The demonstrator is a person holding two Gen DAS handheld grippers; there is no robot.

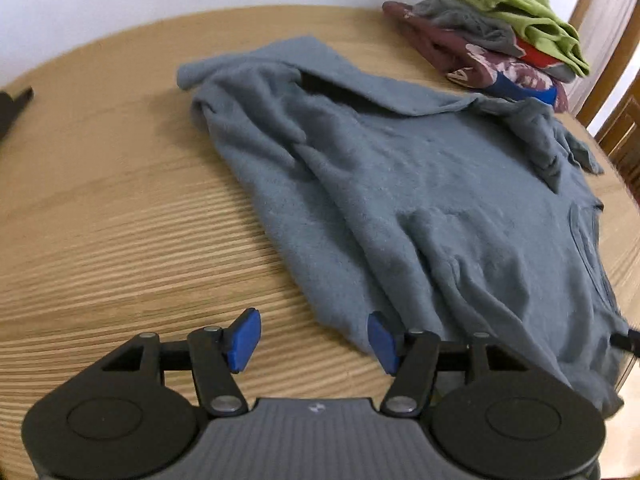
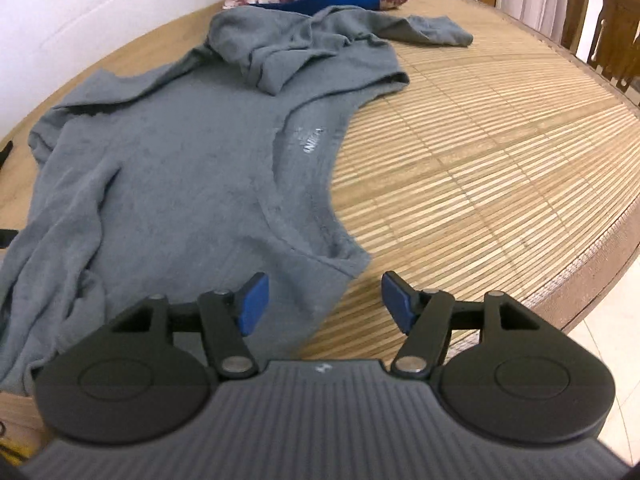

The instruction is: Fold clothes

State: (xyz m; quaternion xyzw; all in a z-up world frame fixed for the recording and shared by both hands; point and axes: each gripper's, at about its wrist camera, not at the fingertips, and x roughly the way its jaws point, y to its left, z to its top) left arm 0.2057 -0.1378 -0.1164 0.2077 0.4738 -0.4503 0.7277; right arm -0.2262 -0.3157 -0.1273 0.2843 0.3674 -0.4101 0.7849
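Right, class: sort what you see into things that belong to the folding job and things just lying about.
Job:
- crumpled grey-blue cotton T-shirt
- stack of folded clothes, green on top
- round bamboo-slat table

Lying about:
- brown wooden chair
- black object at the table's edge

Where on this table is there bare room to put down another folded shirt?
Bare table lies left of the grey shirt, out to the rim. More lies beyond the shirt's neckline, on the slatted mat. The far edge is crowded by the pile of clothes.
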